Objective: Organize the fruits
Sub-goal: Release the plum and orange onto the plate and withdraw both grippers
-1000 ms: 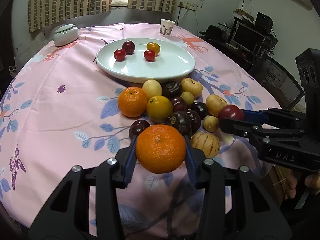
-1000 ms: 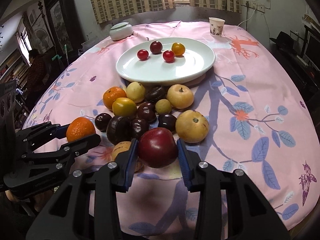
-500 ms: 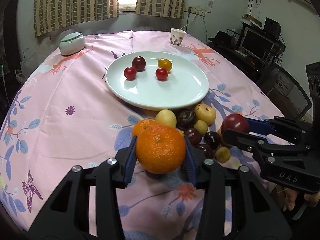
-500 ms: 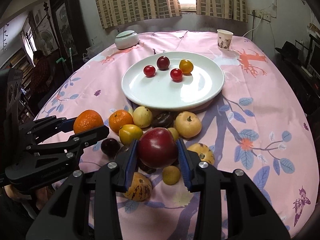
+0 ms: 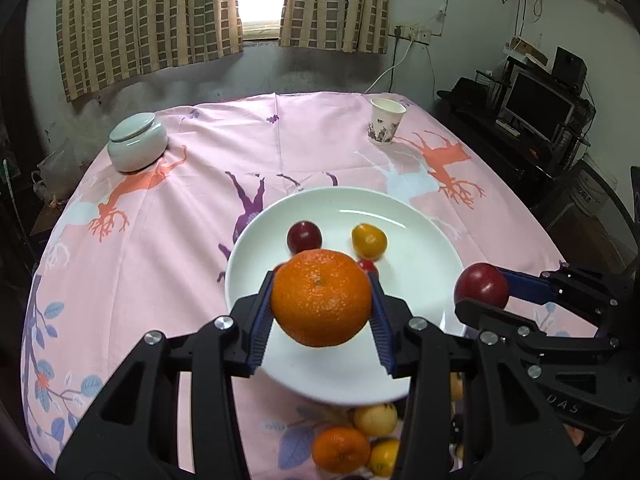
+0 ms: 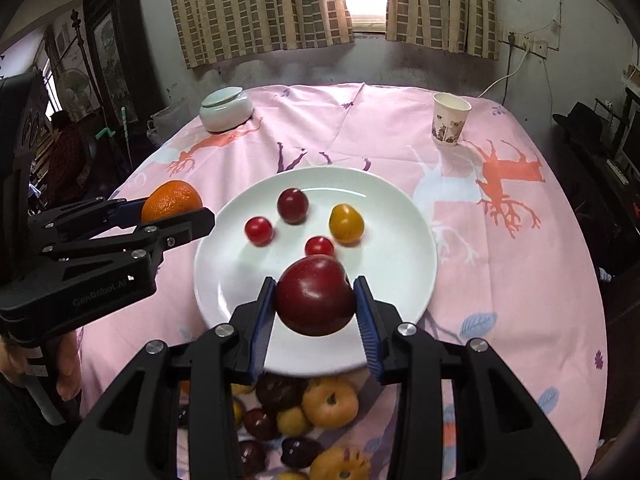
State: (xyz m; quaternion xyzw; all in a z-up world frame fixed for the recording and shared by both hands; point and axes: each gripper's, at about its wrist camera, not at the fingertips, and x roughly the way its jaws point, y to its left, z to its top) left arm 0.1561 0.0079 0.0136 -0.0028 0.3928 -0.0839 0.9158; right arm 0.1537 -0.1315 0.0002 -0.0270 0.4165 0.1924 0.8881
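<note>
a: which step is being worked on here?

b: the carry. going left to right, the left claw (image 5: 321, 307) is squeezing an orange (image 5: 321, 298) between its blue pads and is holding it in the air above the near half of the white plate (image 5: 420, 248). the right claw (image 6: 315, 307) is doing the same with a dark red plum (image 6: 315, 295), closed snugly on it over the plate's near rim. neither fruit is touching the plate.

a: what is sitting in the plate?

b: four small fruits: a little red one (image 6: 259, 231), a dark maroon one (image 6: 293, 205), a yellow-orange one (image 6: 346, 222) and another small red one (image 6: 319, 247), all apart from each other. the rest of the pile (image 6: 316, 404) is lying on the desk (image 6: 500, 280) just in front of the plate.

a: what is the next move asking for?

b: i am judging it as lowering each fruit to a bare patch of plate and then opening the pads; the orange towards the left, the plum towards the right, so they are not knocking the small ones.

a: and the handling?

b: the orange is looking pebbly and matte, so it should be gripping well. the plum is smooth and glossy, rounder, and likely to be rolling on the slick glazed plate. the pink cloth is looking soft and printed.
</note>
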